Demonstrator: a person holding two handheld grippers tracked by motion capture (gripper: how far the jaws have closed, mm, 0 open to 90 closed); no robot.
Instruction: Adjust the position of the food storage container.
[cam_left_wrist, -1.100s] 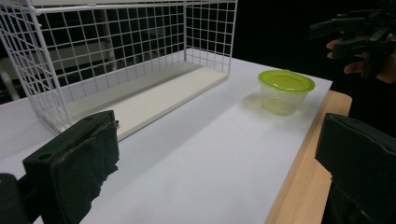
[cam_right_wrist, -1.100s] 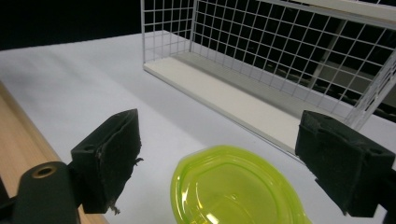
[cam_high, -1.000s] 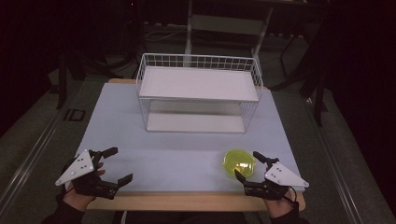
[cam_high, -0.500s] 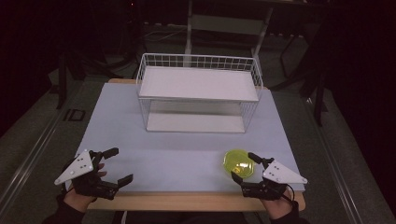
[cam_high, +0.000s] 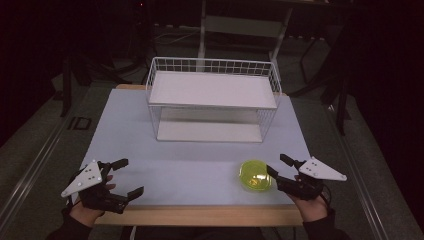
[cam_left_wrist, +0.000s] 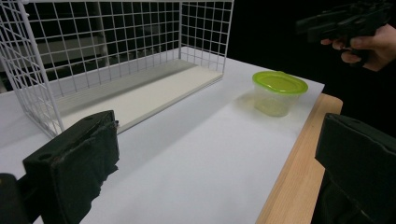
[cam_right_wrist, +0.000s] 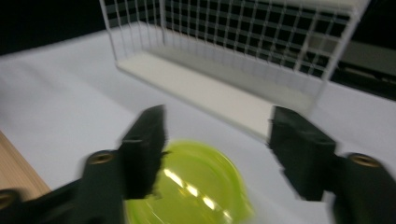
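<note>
Approaching the container, the right gripper (cam_high: 276, 166) had its jaws partly open and had just been closing from full spread. Nothing was gripped; in the right gripper view the green-lidded container (cam_right_wrist: 187, 186) sat low between the jaws, nearer the left one, and I couldn't tell through the blur whether that jaw already touched the lid.

In the high view the container (cam_high: 255, 175) stood just ahead of the jaw tips, on the white table cover (cam_high: 190, 165) near the wooden front edge (cam_high: 200, 216). In the left gripper view it read as a clear tub with a green lid (cam_left_wrist: 279, 84), upright.

My read on doing this well:
- the jaws looked off-centre, so shift sideways until the tub sat midway between them
- the jaws looked to ride at lid height; drop lower and clamp on the tub wall under the lid rim, since a light tub would likely slide or tip if caught on one side first
- finish the approach before closing further.

Further ahead of the claw, past the tub, stood the white wire rack (cam_high: 212, 100), well apart.

Far across the table the left gripper (cam_high: 122, 177) rested near the front edge, jaws wide and empty.
</note>
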